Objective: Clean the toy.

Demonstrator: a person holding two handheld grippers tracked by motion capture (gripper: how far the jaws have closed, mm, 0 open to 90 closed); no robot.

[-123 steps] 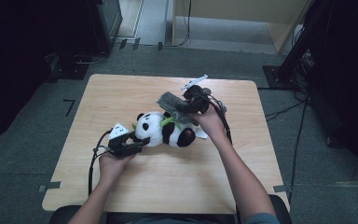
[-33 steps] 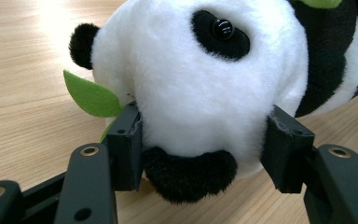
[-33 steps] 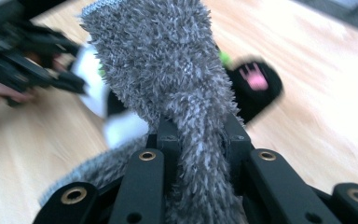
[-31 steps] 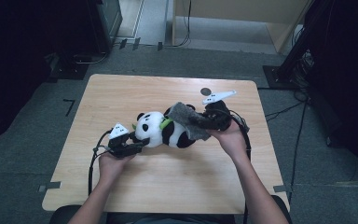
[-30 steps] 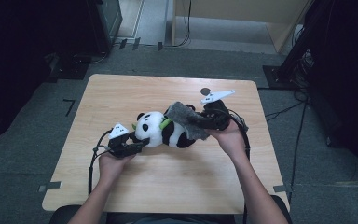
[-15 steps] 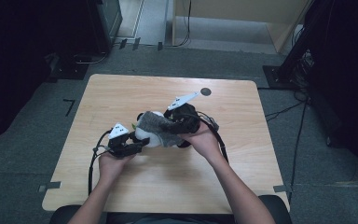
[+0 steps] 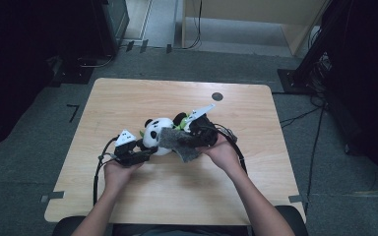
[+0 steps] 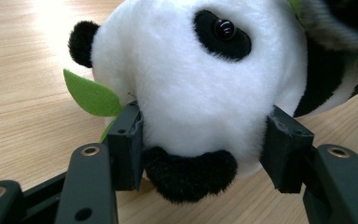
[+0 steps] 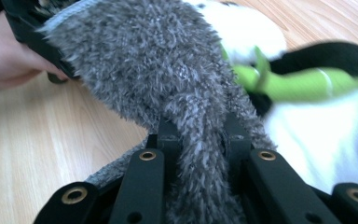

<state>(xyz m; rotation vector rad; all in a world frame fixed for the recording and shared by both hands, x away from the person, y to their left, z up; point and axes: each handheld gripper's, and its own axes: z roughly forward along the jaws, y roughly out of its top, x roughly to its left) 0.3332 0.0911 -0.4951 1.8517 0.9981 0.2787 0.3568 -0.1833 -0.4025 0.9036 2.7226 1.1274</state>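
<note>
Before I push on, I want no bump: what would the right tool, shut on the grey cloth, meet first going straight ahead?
Probably the toy panda; it lies just beyond the grey cloth the right tool grips.

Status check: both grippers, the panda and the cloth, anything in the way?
Left gripper clamped on the panda's head. Right gripper shut on the grey cloth, cloth draped over the panda's body. Nothing blocking; small dark disc sits far back on the table.

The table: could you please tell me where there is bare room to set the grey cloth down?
The table is bare left of the dark round spot, and along the near edge. Its middle is crowded: the panda, the grey cloth, the left tool and the right tool.
</note>
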